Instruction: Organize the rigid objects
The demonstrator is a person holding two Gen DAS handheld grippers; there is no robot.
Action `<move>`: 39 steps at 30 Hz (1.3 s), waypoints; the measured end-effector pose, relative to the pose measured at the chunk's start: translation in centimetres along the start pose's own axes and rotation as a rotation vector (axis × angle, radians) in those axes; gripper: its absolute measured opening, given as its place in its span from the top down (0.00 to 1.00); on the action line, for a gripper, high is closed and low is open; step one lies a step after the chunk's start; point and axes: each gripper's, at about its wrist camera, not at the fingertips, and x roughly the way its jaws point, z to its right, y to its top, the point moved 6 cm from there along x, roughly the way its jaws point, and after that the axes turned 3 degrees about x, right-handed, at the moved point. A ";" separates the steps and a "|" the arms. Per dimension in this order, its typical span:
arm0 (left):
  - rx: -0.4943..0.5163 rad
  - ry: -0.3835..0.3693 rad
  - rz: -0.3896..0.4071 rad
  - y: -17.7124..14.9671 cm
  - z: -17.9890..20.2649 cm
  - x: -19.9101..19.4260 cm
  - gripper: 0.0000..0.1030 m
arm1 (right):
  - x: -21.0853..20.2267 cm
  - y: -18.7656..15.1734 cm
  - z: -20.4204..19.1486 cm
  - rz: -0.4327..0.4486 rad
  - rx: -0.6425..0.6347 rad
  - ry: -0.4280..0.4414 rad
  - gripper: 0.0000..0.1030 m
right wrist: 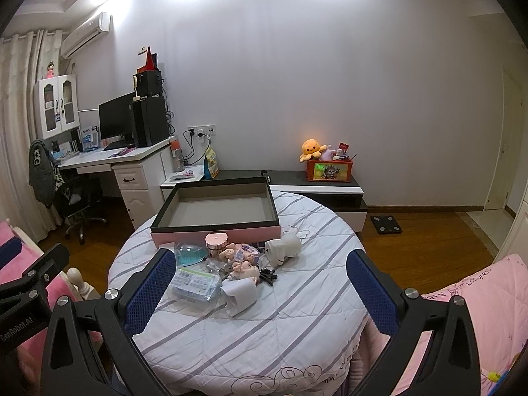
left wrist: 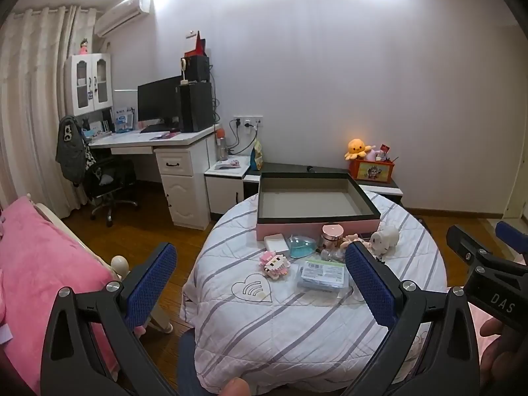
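Hovering over striped round table [right wrist: 264, 323], both tools empty | left gripper [left wrist: 260, 283] jaws spread wide | right gripper [right wrist: 260, 290] jaws spread wide | pink tray box [right wrist: 216, 213] open-topped, nothing inside, at table's far side | clutter touching just in front of box: white dog figure [right wrist: 283, 249], blue heart case [left wrist: 302, 246], clear packet [right wrist: 196, 283], pink block toy [left wrist: 274, 262]

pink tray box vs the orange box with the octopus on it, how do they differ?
The pink tray box is wide, shallow and has nothing in it; the orange box is smaller, taller and stuffed, with a plush octopus on top. The tray box sits on the striped round table; the orange box sits on the low cabinet by the wall. Both are open-topped.
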 end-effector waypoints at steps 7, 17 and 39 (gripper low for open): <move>0.001 0.002 -0.004 0.0 0.1 0.2 0.00 | 0.0 0.0 0.0 0.001 0.000 0.001 0.00; -0.002 0.000 0.002 -0.1 -0.1 0.0 0.00 | -0.1 -0.1 0.0 -0.002 0.000 0.001 0.00; -0.001 0.003 -0.004 -0.8 0.4 1.1 0.00 | 1.5 -1.0 0.2 -0.034 -0.008 0.004 0.00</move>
